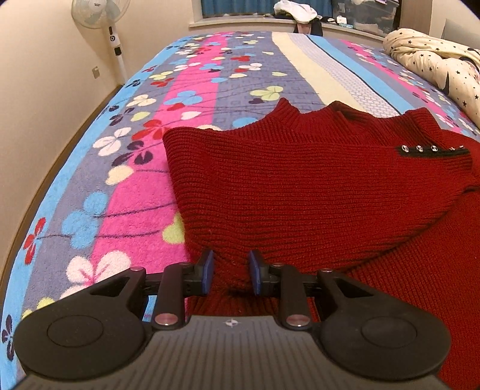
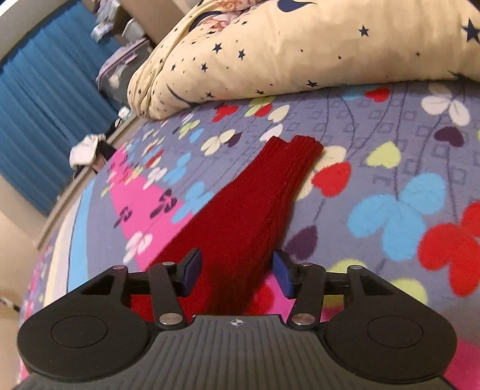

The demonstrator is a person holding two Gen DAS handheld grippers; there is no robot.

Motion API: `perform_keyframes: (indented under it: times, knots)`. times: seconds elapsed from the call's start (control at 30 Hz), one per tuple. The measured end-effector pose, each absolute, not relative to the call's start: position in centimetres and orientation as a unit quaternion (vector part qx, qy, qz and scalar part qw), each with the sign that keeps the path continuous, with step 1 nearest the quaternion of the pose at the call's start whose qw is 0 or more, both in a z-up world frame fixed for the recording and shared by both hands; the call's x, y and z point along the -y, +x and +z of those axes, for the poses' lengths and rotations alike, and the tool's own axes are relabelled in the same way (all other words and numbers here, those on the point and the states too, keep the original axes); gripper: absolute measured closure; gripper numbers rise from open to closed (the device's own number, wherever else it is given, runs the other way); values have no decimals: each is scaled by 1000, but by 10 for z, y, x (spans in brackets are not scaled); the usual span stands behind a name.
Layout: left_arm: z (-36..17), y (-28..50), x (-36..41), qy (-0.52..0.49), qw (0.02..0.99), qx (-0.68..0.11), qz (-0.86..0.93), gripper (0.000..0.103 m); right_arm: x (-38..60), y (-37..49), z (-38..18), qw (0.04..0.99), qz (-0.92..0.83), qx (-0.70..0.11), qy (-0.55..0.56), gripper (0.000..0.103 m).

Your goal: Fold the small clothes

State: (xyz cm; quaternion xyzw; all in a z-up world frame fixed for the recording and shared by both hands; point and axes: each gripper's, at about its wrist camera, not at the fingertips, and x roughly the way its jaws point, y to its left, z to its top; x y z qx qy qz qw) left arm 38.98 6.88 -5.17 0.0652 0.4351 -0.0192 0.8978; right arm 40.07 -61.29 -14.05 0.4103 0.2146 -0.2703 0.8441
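Observation:
A dark red knitted sweater (image 1: 300, 180) lies on the flowered blanket (image 1: 144, 192), one side folded over its body, with a row of metal studs (image 1: 420, 148) on the cuff at the right. My left gripper (image 1: 231, 271) is shut on a bunched fold at the sweater's near edge, blue pads pressed into the knit. In the right wrist view a red sleeve (image 2: 255, 207) stretches away over the blanket (image 2: 390, 168) to its ribbed cuff. My right gripper (image 2: 237, 273) is open astride that sleeve, a gap showing beside the right pad.
A cream star-print duvet (image 2: 285, 51) is heaped at the bed's far right, close beyond the sleeve's cuff. A standing fan (image 1: 112, 33) is by the left wall. Clothes (image 1: 297, 13) sit on the window ledge under blue curtains (image 2: 45, 120). The bed's left edge drops off near the wall.

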Motion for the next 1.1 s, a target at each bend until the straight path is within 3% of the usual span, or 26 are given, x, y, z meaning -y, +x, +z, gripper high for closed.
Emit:
perform_keyframes:
  times: [0.03,0.07,0.43,0.63,0.7,0.83,0.93,1.0,1.1]
  knots:
    - [-52,390,-69,65,898,-435,-19,75,614,401,-140,845,-273,-211,408,78]
    - [-52,390,-69,66,898,-435,-19,75,616,402,-140,845,-279,-210,404,88]
    - [-49,390,-71,55,896,-439,-20,76,598,377,-103,853,-338,-122,378,89]
    - [-48,390,-74,47,896,-441,-21,76,607,367,-115,812,-385,-169,404,89]
    - [-47,391,-76,40,895,-443,-22,76,594,371,-92,829,-383,-151,378,90]
    - [-44,393,-81,17,893,-450,-20,75,497,383,4,936,-265,-53,225,90]
    - [-40,396,-90,-11,890,-455,-18,74,386,372,46,987,-115,12,112,90]
    - [-34,396,-100,-45,889,-456,-13,74,319,362,50,998,-1,12,63,89]
    - [-25,397,-119,-96,886,-453,0,72,232,359,16,982,172,-73,26,80]
